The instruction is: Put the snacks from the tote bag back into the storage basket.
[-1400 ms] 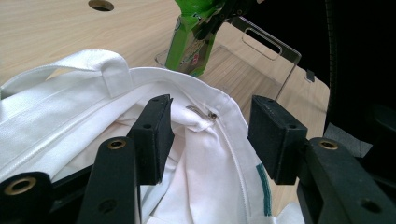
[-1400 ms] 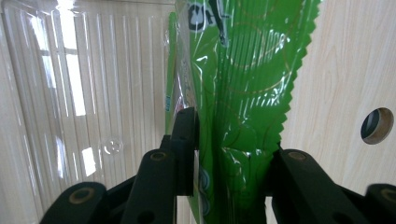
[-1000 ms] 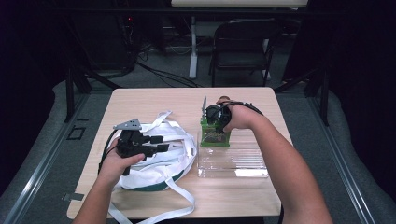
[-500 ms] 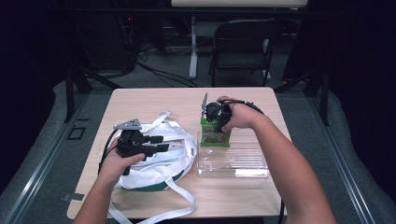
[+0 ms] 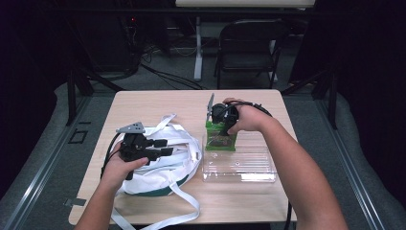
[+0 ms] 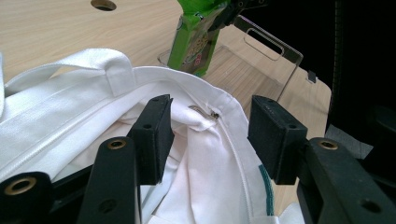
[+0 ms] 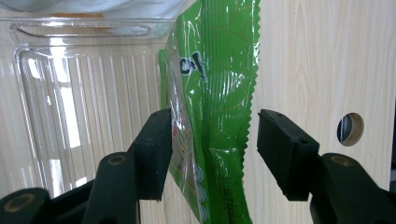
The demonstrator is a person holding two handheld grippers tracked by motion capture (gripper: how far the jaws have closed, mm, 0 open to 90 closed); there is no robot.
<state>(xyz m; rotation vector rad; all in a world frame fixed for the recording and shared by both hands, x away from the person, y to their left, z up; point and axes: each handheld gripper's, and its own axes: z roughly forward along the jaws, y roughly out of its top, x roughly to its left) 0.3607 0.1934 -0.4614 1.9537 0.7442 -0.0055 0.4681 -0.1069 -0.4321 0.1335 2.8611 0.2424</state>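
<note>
Nothing shifts since earlier: both tongs stay open, empty.
Green snack packet [image 5: 220, 136], light, crinkly, probably slippery, stands at clear tray [image 5: 239, 165] edge; right gripper [image 7: 210, 149] straddles it; left gripper [image 6: 208, 135] over white bag [image 5: 163, 163].

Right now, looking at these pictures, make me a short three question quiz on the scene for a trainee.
1. True or false: the right gripper is shut on the green packet.
2. What lies between the left gripper's jaws? A. white bag B. clear tray C. nothing
3. Fill in: behind the table stands a folding ____.

Key: 1 false, the jaws are open around it. 2 A. 3 chair.
</note>
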